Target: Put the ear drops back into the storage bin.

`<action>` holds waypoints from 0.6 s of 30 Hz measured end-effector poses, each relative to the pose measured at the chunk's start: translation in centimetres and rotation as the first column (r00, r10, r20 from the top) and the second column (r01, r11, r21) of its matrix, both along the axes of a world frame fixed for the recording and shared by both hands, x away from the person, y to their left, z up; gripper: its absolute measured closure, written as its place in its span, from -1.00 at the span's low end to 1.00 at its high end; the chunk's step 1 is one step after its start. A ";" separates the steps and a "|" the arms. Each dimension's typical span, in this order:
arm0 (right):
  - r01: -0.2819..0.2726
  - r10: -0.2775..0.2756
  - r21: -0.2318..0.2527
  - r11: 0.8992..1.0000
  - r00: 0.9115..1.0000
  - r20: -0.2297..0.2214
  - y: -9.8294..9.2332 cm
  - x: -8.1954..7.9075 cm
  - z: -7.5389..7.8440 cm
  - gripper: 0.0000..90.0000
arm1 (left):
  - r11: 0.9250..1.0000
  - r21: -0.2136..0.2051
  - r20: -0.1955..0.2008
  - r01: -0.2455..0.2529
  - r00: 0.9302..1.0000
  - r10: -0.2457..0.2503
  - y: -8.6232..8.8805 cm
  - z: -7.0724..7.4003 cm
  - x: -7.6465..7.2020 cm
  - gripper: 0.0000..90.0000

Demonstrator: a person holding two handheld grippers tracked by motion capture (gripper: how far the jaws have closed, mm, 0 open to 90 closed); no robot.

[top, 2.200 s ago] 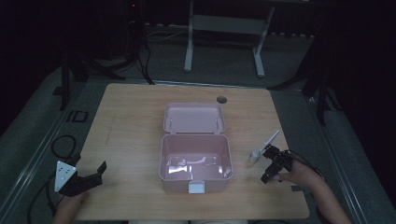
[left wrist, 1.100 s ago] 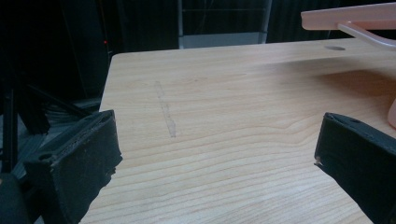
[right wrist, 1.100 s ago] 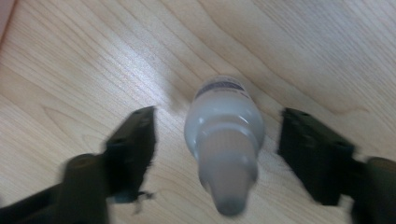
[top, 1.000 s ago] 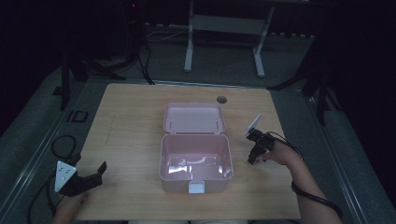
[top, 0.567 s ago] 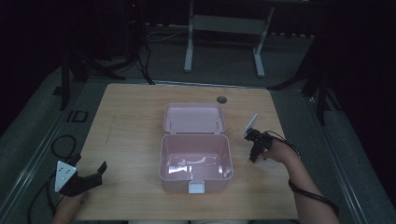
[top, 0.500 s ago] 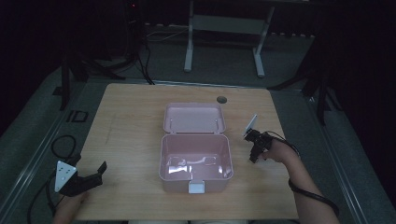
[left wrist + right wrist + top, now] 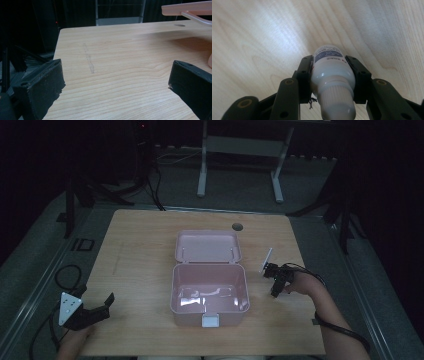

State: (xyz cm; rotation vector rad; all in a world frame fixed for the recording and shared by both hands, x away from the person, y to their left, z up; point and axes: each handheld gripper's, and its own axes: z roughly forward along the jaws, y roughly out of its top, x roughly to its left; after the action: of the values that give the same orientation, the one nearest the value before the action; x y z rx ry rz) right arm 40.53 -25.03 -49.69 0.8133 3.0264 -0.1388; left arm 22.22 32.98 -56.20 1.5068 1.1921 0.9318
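R gripper clamps white bottle; blue label print illegible

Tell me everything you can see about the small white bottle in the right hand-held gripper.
The small white bottle looks like glossy plastic, with a ribbed white cap and a blue label whose print is too small to read. The right hand-held gripper clamps it, one black pad on each side of its body. It points away from the camera, over the wooden table, right of the open pink box.
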 end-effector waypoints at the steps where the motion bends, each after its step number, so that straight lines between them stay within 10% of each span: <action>1: -0.024 0.024 -0.003 1.000 1.000 0.001 0.0 -0.2 0.1 0.33 | 1.000 0.000 0.000 0.000 1.000 0.000 0.0 0.0 0.0 -0.99; 10: -0.124 0.124 -0.039 0.992 0.992 0.008 0.3 -1.3 0.8 0.33 | 1.000 0.001 0.002 -0.002 1.000 0.002 0.0 0.0 0.0 -0.99; 18: -0.302 0.303 0.019 0.953 0.953 -0.032 1.1 -3.5 1.8 0.33 | 1.000 0.001 0.001 -0.002 1.000 0.002 0.0 0.0 0.0 -0.99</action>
State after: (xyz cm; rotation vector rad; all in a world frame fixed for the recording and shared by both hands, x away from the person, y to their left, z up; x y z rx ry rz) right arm 37.04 -23.96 -47.89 0.3407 3.1395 -0.1295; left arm 22.21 32.96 -56.21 1.5056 1.1928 0.9350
